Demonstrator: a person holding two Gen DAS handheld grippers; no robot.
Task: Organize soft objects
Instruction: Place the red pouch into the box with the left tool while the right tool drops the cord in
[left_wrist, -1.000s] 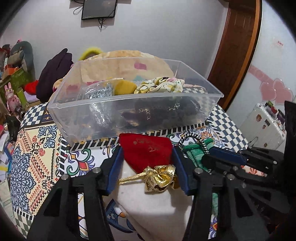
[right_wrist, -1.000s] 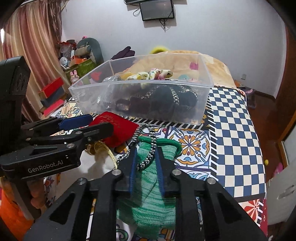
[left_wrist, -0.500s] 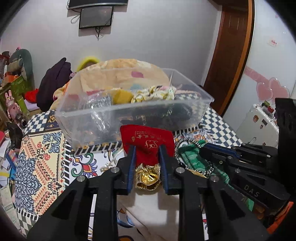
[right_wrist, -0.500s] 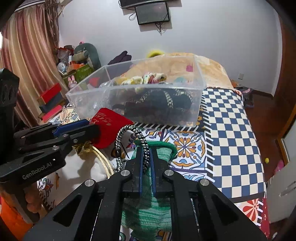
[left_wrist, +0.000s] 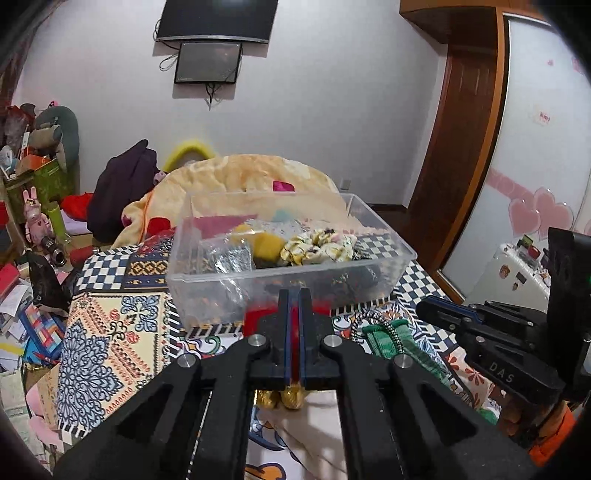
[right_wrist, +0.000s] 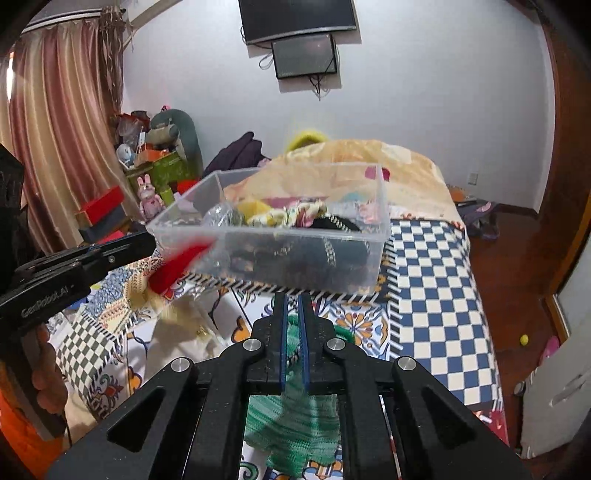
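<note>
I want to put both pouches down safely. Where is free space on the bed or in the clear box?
Free: the blue checkered cover right of the clear box, and the patterned cover to its left. Crowded: the box, nearly filled with soft items, and the strip before it, where the red pouch and green knitted pouch hang.

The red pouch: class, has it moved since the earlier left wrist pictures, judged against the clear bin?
Yes. The red pouch, clamped in the left gripper, has risen against the clear bin.

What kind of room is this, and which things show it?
Most likely a lived-in bedroom: a bed with a patterned cover, a heaped blanket at its far end, a wooden door and a wall-mounted screen.
</note>
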